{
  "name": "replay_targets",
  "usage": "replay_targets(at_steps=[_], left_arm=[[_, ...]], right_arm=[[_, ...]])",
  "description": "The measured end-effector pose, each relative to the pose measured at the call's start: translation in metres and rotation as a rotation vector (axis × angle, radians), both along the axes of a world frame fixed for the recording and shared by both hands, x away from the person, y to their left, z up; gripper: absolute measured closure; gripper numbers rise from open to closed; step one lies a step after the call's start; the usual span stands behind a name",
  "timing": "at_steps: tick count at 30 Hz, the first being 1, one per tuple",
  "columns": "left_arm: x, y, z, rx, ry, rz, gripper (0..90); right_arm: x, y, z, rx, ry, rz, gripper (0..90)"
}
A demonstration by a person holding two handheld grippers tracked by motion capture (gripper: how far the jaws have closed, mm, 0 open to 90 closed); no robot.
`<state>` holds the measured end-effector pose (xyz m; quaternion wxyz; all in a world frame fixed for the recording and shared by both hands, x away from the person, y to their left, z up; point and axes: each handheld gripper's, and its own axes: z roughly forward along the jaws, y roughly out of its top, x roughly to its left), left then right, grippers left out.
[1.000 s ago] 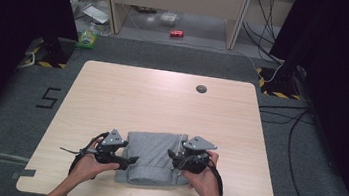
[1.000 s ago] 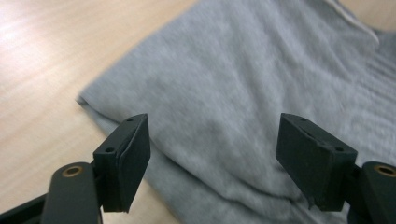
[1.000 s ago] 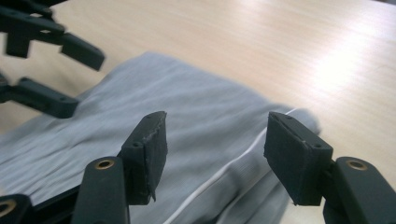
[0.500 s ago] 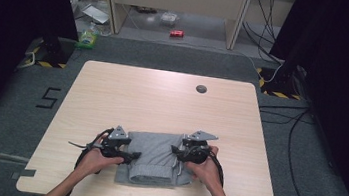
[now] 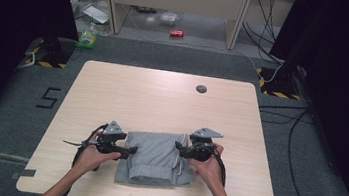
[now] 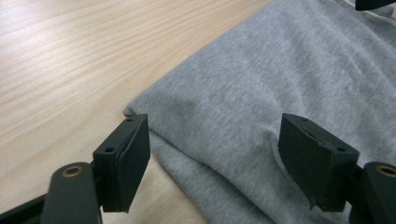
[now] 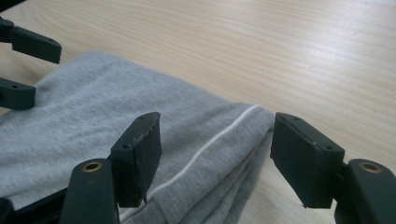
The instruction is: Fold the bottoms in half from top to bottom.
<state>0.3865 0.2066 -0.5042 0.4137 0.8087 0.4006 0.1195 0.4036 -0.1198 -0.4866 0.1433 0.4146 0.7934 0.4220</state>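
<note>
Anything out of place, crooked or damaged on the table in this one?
Nothing stands out. The folded grey garment lies flat at the near edge of the table, layers roughly squared, a white drawstring along its right side. The left tool and right tool stand open at its two sides, their pads off the cloth.

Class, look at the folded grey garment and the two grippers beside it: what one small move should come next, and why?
Probably ease both grippers inward and close them on the garment's side edges. The left gripper and right gripper stand open, the right's jaws having just widened, each straddling an edge of the folded grey garment without pressing it.
</note>
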Motion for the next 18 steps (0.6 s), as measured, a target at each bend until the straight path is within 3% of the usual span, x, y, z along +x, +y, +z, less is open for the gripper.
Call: replay_targets(at_steps=[6,18], left_arm=[[0.002,0.001,-0.004,0.019,-0.011,0.021,25.8],[0.004,0.001,-0.014,0.042,-0.004,0.026,26.1]], right_arm=[[-0.001,0.003,0.002,-0.046,-0.027,-0.010,34.3],[0.005,-0.003,-0.014,-0.070,0.022,-0.036,34.0]])
